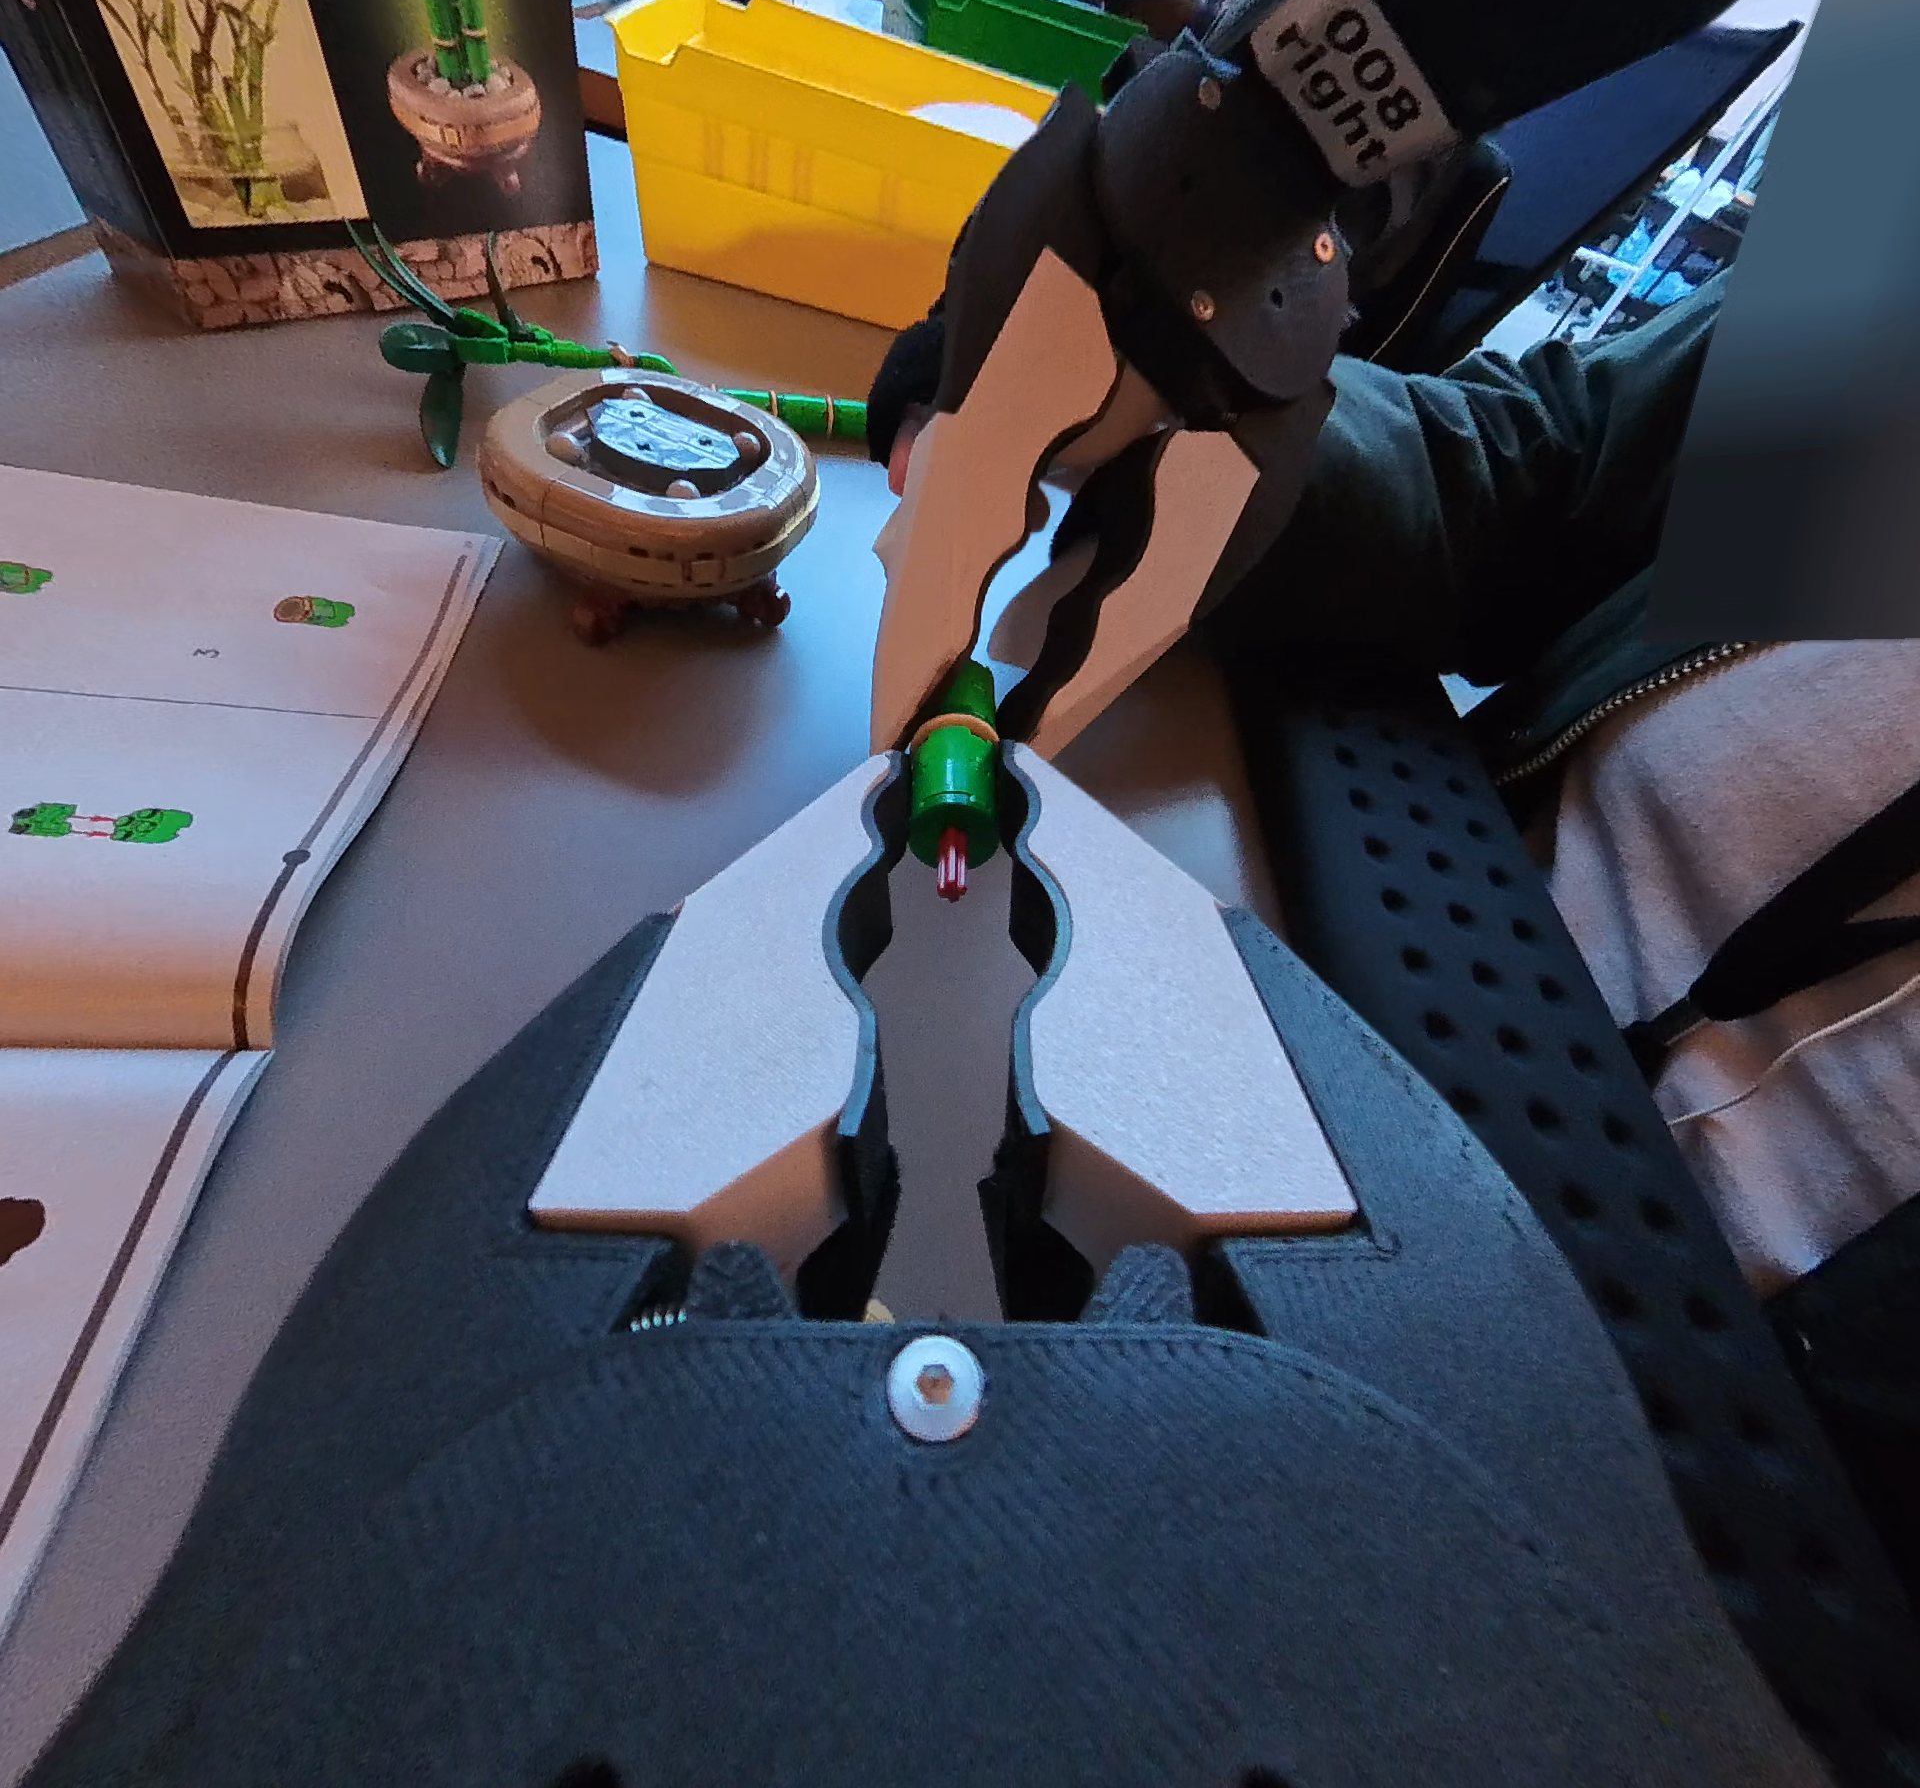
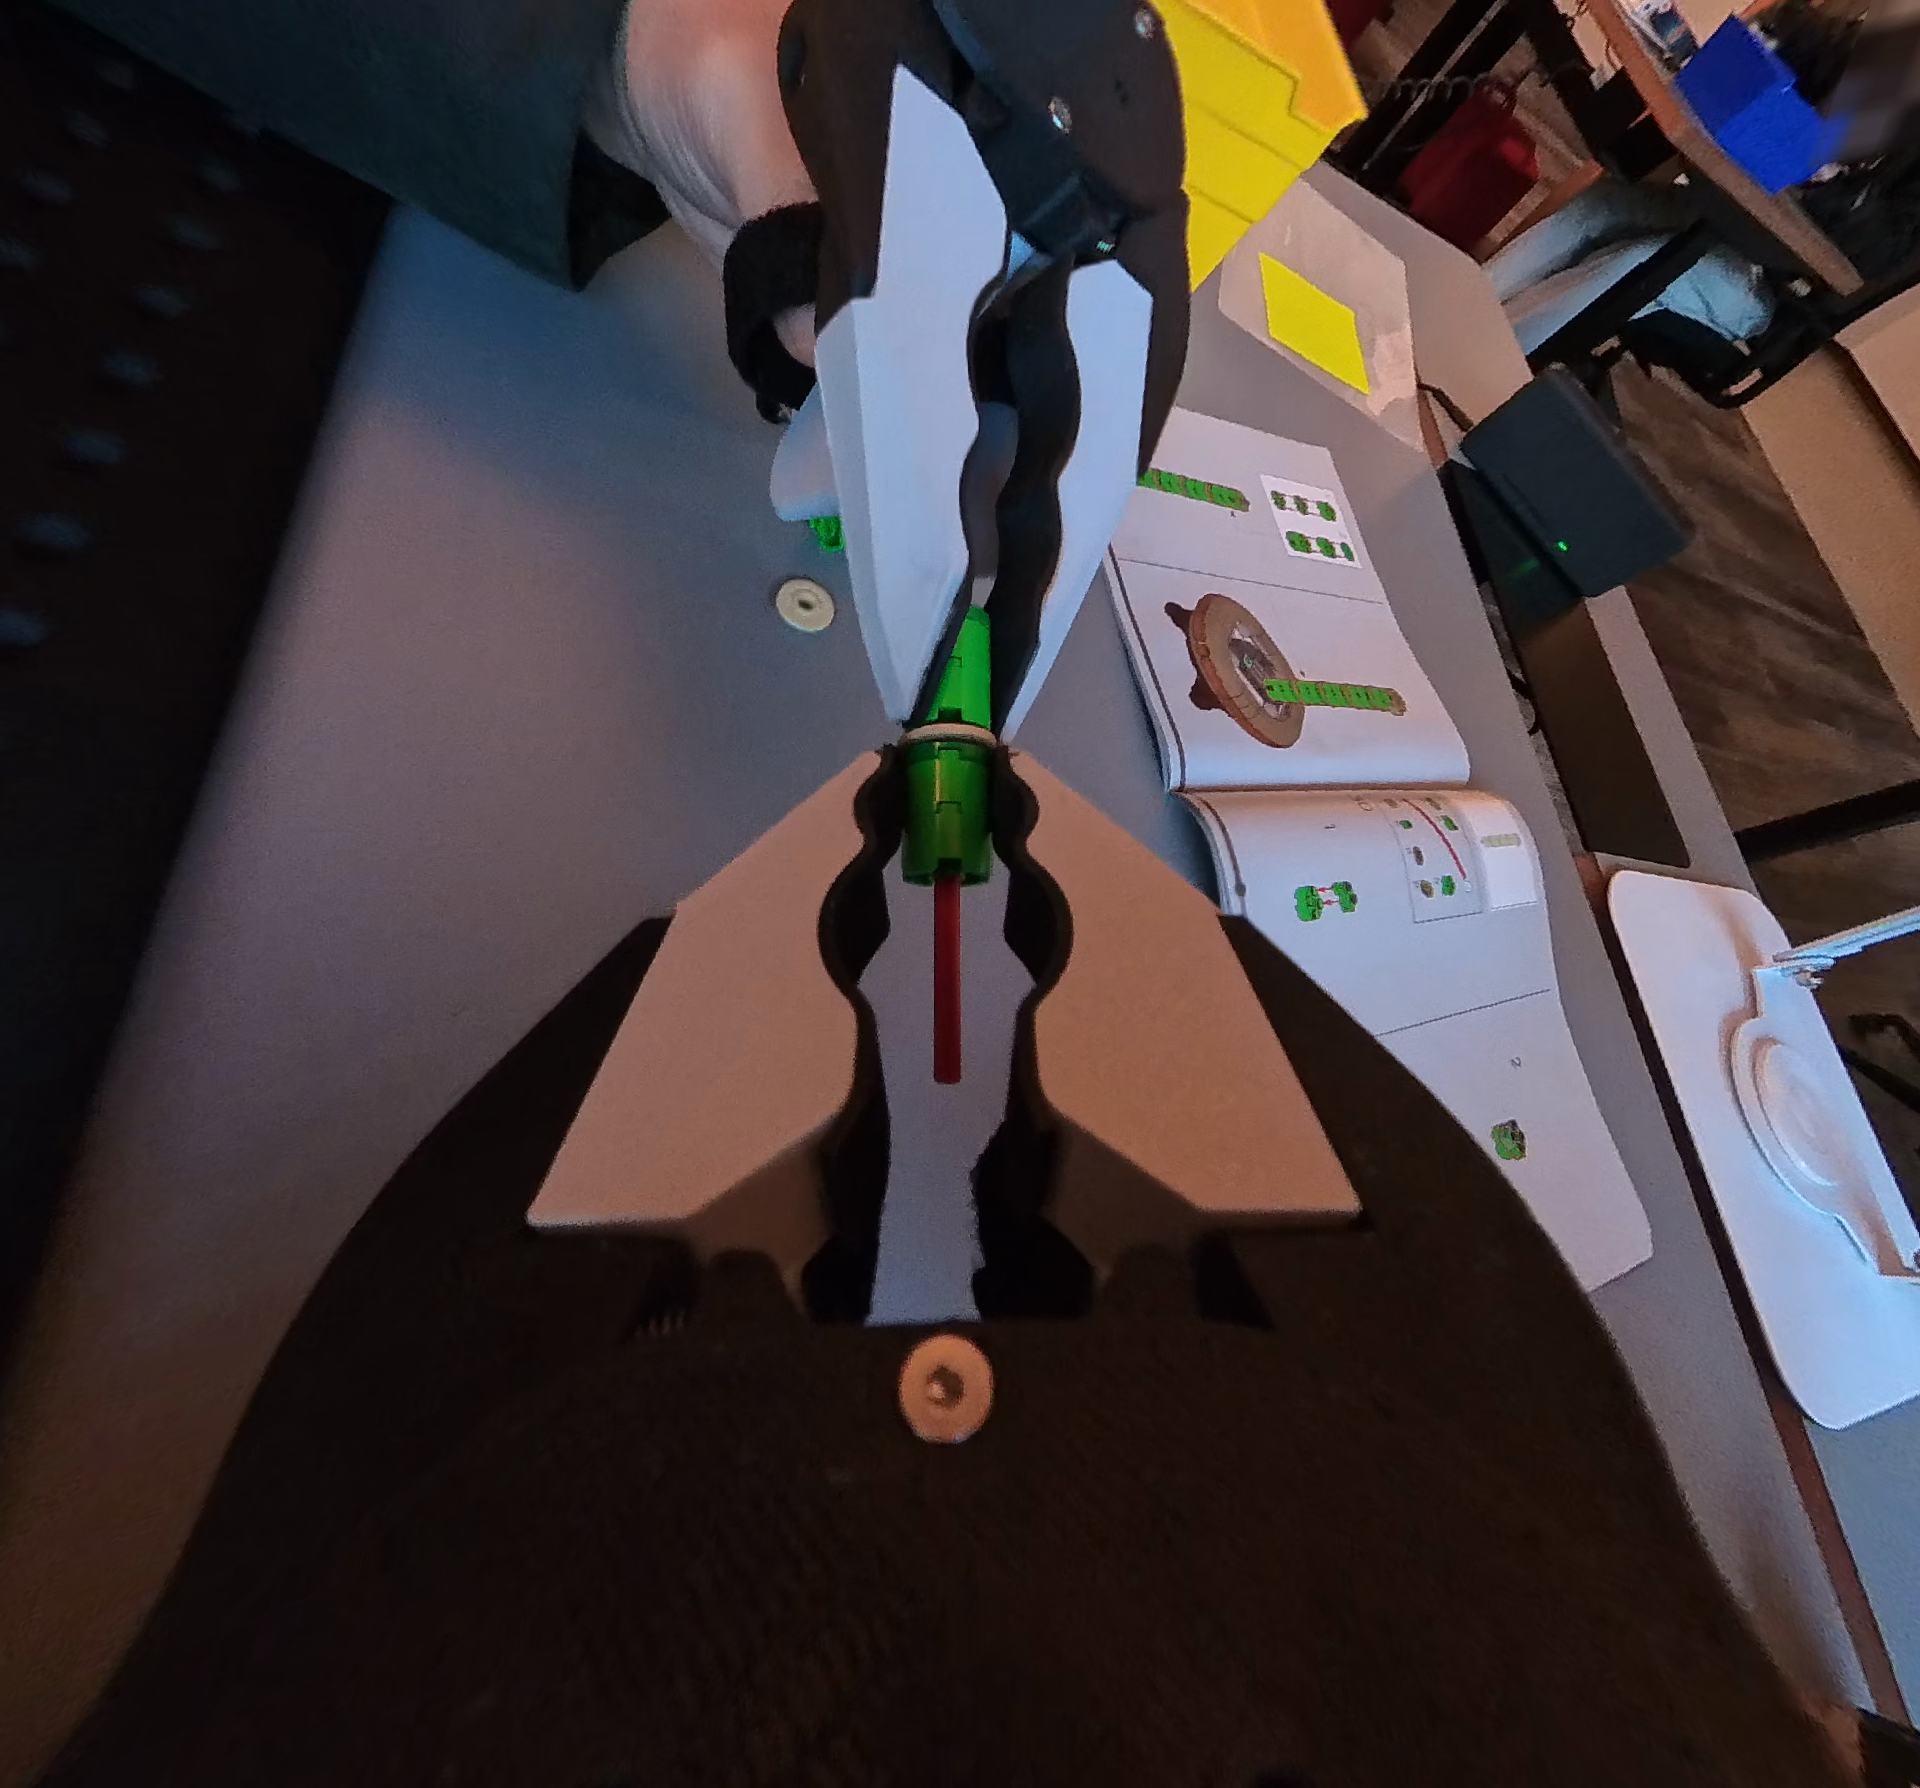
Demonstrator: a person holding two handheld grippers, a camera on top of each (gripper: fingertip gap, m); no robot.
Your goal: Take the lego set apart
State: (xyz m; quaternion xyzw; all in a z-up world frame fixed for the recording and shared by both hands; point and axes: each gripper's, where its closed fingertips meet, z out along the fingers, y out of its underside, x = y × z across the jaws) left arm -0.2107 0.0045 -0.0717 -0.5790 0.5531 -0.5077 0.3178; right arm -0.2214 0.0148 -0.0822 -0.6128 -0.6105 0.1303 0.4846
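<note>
The short green bamboo piece (image 1: 953, 764) hangs in the air above the grey table (image 1: 582, 782), caught end to end between my two claws. It is made of two green segments with a pale ring (image 1: 951, 726) between them and a red rod (image 2: 947, 975) through the middle. My left claw (image 1: 953, 774) is clamped on the near segment in its own view, with a stub of the rod poking back between my fingers. My right claw (image 2: 947, 808) is clamped on the other segment, and in its view a longer run of the rod trails toward me. The two sets of fingertips nearly touch at the ring.

I judge I am partway through the job, at the step of splitting this small stalk section. The next move calls for a straight pull along the rod's line, perhaps with a slight twist, keeping both grips firm so neither segment slips. The ring may drop free when the halves part.

Farther out on the table, the tan pot (image 1: 649, 504) stands on its dark red feet with no stalk in it. A long green stalk with leaves (image 1: 582, 356) lies behind it. The open booklet (image 1: 208, 751) lies to the side, the box (image 1: 301, 76) stands behind, and a yellow bin (image 1: 810, 169) waits beyond for loose parts.
</note>
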